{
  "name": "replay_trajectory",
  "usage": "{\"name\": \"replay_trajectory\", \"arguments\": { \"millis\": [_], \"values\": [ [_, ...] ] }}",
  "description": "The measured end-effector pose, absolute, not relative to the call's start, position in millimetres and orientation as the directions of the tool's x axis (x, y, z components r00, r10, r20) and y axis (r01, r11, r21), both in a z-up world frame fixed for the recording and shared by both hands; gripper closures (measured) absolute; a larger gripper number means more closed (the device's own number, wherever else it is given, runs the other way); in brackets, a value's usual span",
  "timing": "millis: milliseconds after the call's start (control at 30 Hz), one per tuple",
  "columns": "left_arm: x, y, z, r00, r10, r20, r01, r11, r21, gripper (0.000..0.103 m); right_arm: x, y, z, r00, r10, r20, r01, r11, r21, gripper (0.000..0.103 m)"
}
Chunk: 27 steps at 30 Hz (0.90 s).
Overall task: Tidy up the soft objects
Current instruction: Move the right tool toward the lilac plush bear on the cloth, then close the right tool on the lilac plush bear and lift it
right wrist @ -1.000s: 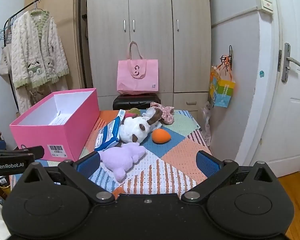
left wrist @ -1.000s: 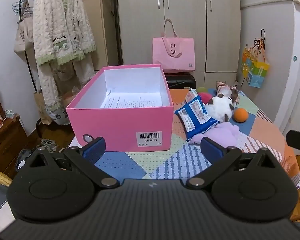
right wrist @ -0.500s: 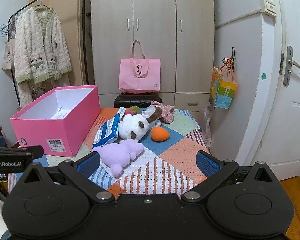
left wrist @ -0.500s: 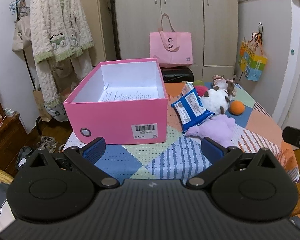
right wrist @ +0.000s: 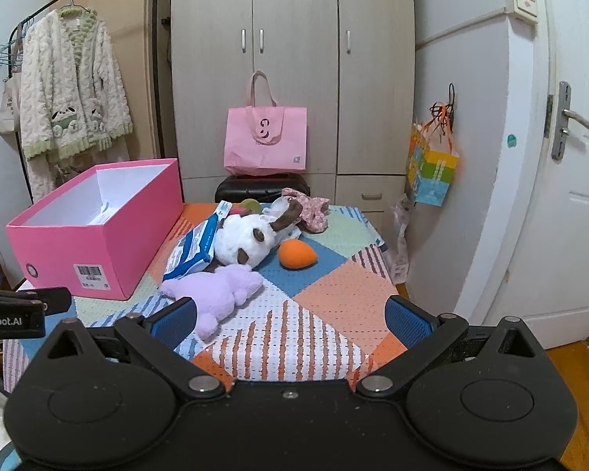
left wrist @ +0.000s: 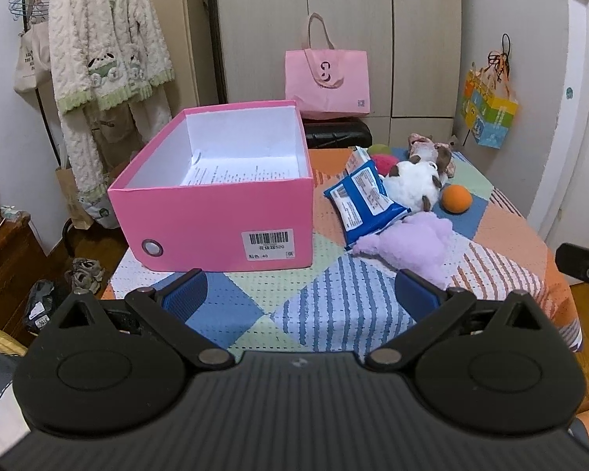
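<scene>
Looking along the left gripper (left wrist: 300,290), I see its fingers spread wide and empty above the patchwork cloth (left wrist: 333,306); the pink box (left wrist: 220,212) sits ahead, the purple plush (left wrist: 412,243) to its right beside a blue packet (left wrist: 365,200). From the right gripper (right wrist: 290,320), equally wide and empty, the purple plush (right wrist: 220,286) lies just ahead, touching the white plush dog (right wrist: 247,243), the orange ball (right wrist: 296,255) nearby.

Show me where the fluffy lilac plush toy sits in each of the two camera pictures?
Left wrist view: the fluffy lilac plush toy lies right of centre, below the blue snack packet.
Right wrist view: it lies left of centre, low on the patchwork tablecloth.
Shared landmark: the open pink cardboard box stands to its left in both.
</scene>
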State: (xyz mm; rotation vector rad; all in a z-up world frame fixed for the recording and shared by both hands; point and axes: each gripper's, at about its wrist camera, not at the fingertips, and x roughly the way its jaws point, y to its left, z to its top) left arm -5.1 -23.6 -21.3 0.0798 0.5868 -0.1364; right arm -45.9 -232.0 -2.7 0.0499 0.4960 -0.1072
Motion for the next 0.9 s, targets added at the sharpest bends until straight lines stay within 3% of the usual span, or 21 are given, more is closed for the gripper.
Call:
{"name": "replay_trajectory", "arguments": {
  "millis": [900],
  "values": [
    [16,-27,-32,0.788,-0.101,-0.607,0.165,0.985,0.05,0.0,-39,-224,-7,0.878,0.003,-0.478,-0.01,1.0,-0.013,0.0]
  ]
}}
